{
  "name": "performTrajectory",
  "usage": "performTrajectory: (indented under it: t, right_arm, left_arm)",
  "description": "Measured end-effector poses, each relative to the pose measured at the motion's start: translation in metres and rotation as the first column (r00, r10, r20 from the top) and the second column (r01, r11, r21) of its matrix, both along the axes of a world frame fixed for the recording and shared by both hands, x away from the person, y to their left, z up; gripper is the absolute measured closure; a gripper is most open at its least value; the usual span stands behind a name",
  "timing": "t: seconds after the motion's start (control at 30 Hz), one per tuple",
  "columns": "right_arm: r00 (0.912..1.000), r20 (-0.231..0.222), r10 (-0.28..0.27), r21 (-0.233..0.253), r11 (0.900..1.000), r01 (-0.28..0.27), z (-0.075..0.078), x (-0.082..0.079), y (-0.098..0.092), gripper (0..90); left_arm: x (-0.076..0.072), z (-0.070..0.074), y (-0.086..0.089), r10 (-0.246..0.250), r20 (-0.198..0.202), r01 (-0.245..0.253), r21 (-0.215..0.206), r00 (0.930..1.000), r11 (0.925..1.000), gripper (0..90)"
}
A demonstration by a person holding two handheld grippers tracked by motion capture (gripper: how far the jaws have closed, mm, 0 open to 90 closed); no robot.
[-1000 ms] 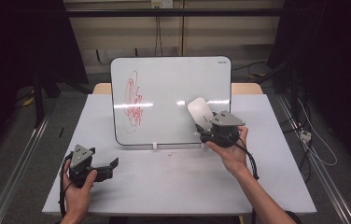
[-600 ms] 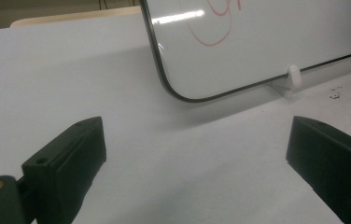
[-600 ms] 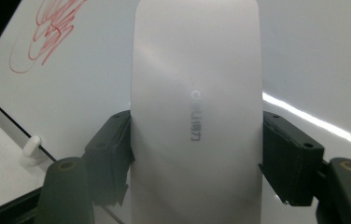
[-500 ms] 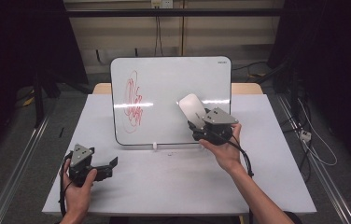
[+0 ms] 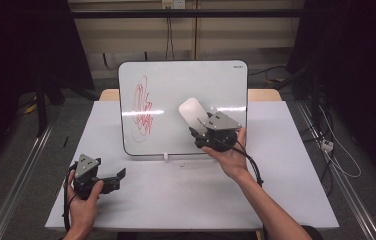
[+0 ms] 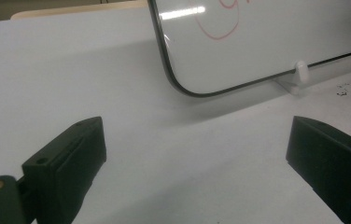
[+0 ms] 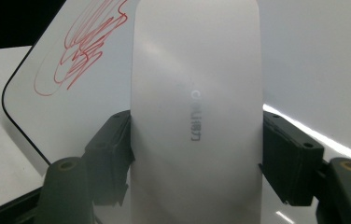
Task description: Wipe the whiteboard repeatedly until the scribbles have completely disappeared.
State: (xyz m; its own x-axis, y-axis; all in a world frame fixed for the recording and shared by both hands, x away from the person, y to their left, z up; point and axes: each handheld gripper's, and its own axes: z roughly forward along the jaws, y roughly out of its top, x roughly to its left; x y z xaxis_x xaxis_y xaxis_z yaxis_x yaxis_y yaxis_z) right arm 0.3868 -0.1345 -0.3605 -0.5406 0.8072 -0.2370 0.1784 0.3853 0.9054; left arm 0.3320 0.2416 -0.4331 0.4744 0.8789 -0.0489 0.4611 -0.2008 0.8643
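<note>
The left gripper (image 5: pixel 121 176) is found resting low at the near-left corner of the white table (image 5: pixel 286 200), jaws parted wide and nothing between them; in the left gripper view only bare tabletop is seen in the gap (image 6: pixel 197 154). It stands well apart from the board and is judged idle.

To its right, the whiteboard (image 5: pixel 216 85) is propped upright across the middle of the table, leaning slightly back on a small white clip foot (image 5: pixel 166 157). A red marker scribble (image 5: pixel 142 107) occupies the left third of its face, its long axis running roughly top to bottom. The remainder of the face is clean apart from a reflected light streak.

Further right, the right gripper (image 5: pixel 199 134) is clamped on a white eraser (image 5: pixel 192 114), the jaws pressing its two long sides as confirmed in the right gripper view (image 7: pixel 197 116). The eraser is held at or just off the board near its centre; contact cannot be confirmed. The scribble lies to the eraser's left and slightly above, near but not touching. The right hand is by far the nearer to it. The coming move is judged to be a leftward sweep across the board.

The table stands in a dim room, with cables (image 5: pixel 336 150) trailing on the floor at right.
</note>
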Motion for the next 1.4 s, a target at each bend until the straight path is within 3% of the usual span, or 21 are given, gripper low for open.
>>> performTrajectory:
  t: [0.8,1.4]
  right_arm:
    - [0.9971,0.052,0.055,-0.022,0.998,-0.054,0.016,0.019,0.050,31.8]
    - [0.9953,0.067,0.071,-0.034,0.997,-0.068,0.033,0.046,0.081,31.8]
  left_arm:
    - [-0.001,0.002,0.000,-0.007,0.008,0.007,-0.008,0.9999,0.9999,5.0]
    - [-0.002,0.005,0.004,0.004,0.019,-0.004,-0.017,0.9998,0.9998,4.9]
